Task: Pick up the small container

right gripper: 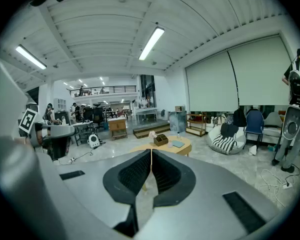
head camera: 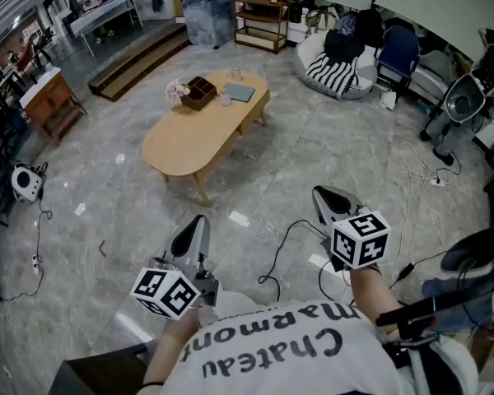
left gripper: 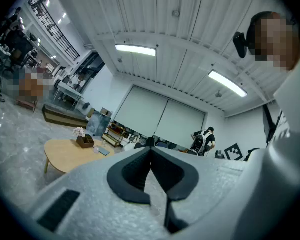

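the left gripper [left gripper: 151, 150] was held with its jaws pressed together and nothing between them; the right gripper [right gripper: 151, 153] was likewise closed and empty. the small container [head camera: 225, 99] was seen well apart from both, on the oval wooden table [head camera: 181, 142], just beside a brown box [head camera: 200, 91] and a flat blue-grey pad [head camera: 239, 93]. a black cable [head camera: 281, 249] lay on the floor between. "chateau marmont" was printed on the shirt [head camera: 272, 352].

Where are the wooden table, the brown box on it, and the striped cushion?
Table [head camera: 185, 142]: head view, on its bare top.
Box [head camera: 200, 92]: head view, on its middle.
Cushion [head camera: 333, 74]: head view, on its striped front.
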A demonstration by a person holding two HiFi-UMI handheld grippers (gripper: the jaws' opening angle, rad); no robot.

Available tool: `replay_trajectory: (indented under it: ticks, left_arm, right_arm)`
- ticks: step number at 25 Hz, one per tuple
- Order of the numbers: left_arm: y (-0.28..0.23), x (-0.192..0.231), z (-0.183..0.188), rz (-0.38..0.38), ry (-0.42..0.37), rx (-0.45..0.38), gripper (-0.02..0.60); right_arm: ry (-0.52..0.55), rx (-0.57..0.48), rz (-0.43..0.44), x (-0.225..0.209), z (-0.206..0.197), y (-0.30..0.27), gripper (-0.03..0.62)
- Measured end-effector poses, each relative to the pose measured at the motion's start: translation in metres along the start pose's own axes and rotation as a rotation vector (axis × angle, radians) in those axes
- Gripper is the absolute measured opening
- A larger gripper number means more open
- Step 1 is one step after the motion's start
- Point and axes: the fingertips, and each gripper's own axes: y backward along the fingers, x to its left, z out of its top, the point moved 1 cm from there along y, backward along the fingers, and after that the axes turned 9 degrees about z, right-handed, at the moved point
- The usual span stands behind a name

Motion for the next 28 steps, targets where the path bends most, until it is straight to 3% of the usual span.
replay_trajectory:
  ticks: [11, 17, 23, 28]
  left_arm:
    - [-0.021, 0.046, 0.016, -0.023, 0.029, 0.002, 0.015]
    - [-0.059, 0.107, 0.058, -0.052, 0.079, -0.021, 0.015]
    - [-0.092, 0.169, 0.116, -0.098, 0.07, -0.062, 0.015]
    - [-0.114, 0.21, 0.128, -0.098, 0.046, -0.038, 0.015]
  right_arm:
    - [-0.032, -0.008, -0.03, 0.002, 0.009, -0.042, 0.015]
    - [-0.067, -0.098, -0.081, -0.002, 0.048, -0.094, 0.015]
    - [-0.145, -0.193, -0.12, -0.003, 0.085, -0.146, 0.015]
    - [-0.162, -0.163, -0.092, 0.008, 0.087, -0.196, 0.015]
